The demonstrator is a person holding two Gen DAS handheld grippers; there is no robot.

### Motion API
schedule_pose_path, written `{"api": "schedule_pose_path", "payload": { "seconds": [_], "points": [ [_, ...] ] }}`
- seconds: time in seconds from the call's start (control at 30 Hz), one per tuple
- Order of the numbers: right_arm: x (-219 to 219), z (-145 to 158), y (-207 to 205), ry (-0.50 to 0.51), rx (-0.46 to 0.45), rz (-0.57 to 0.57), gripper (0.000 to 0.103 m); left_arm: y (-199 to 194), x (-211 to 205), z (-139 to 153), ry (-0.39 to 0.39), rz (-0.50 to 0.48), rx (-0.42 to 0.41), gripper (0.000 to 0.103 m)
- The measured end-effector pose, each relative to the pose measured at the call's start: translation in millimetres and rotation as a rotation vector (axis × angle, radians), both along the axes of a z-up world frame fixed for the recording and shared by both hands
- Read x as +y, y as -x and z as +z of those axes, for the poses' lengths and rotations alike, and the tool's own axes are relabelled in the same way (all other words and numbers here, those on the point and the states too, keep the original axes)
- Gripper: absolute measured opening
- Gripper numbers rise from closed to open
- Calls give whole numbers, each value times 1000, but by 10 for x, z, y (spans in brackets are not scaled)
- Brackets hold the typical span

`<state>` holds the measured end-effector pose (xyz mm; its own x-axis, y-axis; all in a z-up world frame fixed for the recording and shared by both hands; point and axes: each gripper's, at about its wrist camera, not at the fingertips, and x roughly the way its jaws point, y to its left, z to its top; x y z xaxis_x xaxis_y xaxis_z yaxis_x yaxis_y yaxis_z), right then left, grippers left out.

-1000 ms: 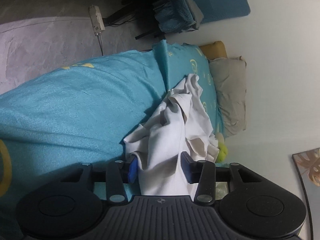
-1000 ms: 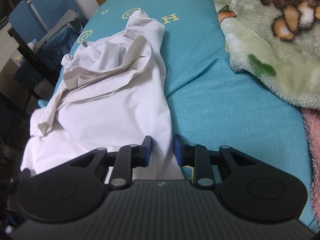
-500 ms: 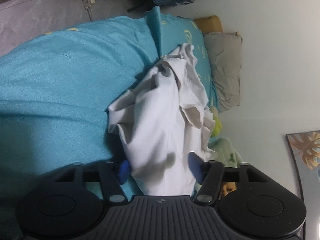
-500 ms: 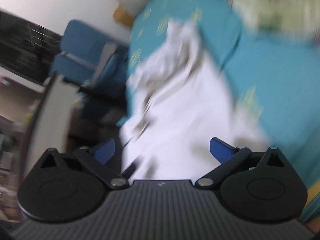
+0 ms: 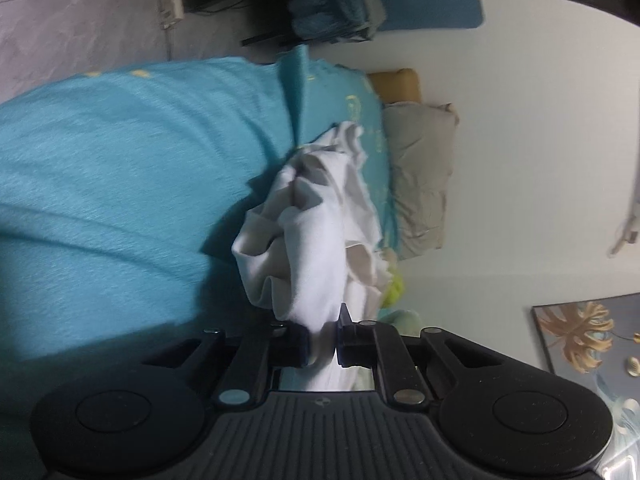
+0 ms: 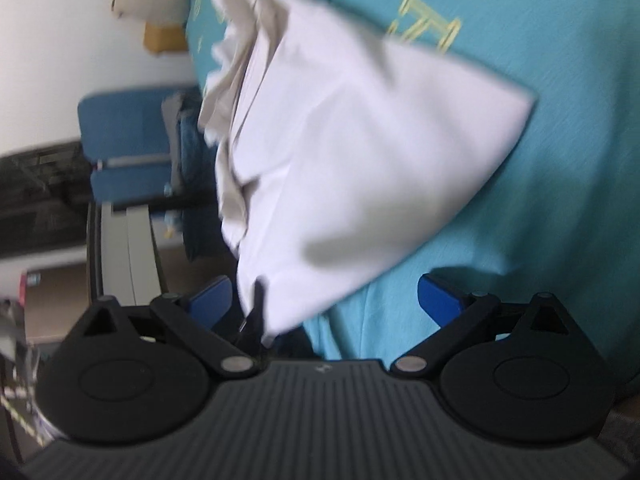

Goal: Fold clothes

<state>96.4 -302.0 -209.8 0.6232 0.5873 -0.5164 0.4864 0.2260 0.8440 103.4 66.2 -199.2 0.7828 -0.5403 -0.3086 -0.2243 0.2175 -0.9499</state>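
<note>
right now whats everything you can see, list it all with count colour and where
white garment: 1, white, crumpled on the bed, one end pinched in the left gripper
bedsheet: 1, teal with yellow print, covering the bed
pillow: 1, beige, at the bed's head by the wall
cushion: 1, mustard yellow, beside the pillow
plush toy: 1, yellow-green, mostly hidden behind the garment
chair: 1, blue, next to the bed
picture: 1, gold leaf on grey, on the wall
left gripper: 1, black, shut on the garment
right gripper: 1, black with blue pads, open, holding nothing
</note>
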Motion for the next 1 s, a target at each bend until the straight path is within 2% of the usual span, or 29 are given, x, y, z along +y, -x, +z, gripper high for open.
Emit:
{"api": "schedule_pose_path", "payload": {
  "seconds": [0.07,0.13,0.17,0.23,0.27,0.33,0.4,0.47,0.53,0.57,0.67,0.77,1.0],
  "points": [
    [-79,12,29,38,3,-59,92,-6,-5,9,1,4,-1,12],
    [-160,-11,52,73,25,-100,76,-8,8,-47,11,11,42,13],
    [-186,-26,56,85,37,-118,72,-4,23,-87,20,16,72,18],
    [-185,-17,44,114,38,-121,68,1,61,-169,55,28,114,43],
    [-185,-12,38,129,39,-122,63,3,82,-209,78,36,130,42],
    [-182,-3,25,160,40,-124,48,4,109,-232,101,37,132,48],
    [-160,23,-4,215,47,-111,24,-22,94,-206,76,21,116,51],
    [-167,91,-13,266,28,-96,16,-17,82,-169,48,10,102,45],
    [-190,189,-7,313,-11,-81,12,-6,78,-132,29,8,89,28],
    [-176,248,-12,336,-36,-76,11,0,78,-103,26,8,77,14],
    [-167,452,-29,386,-107,-63,11,26,79,87,-7,-1,24,8],
    [-226,693,-41,397,-160,-62,10,87,53,447,-84,-17,-48,5],
    [-351,1331,153,398,-285,-58,10,335,-38,1302,-174,-28,-158,4]
  ]
}}
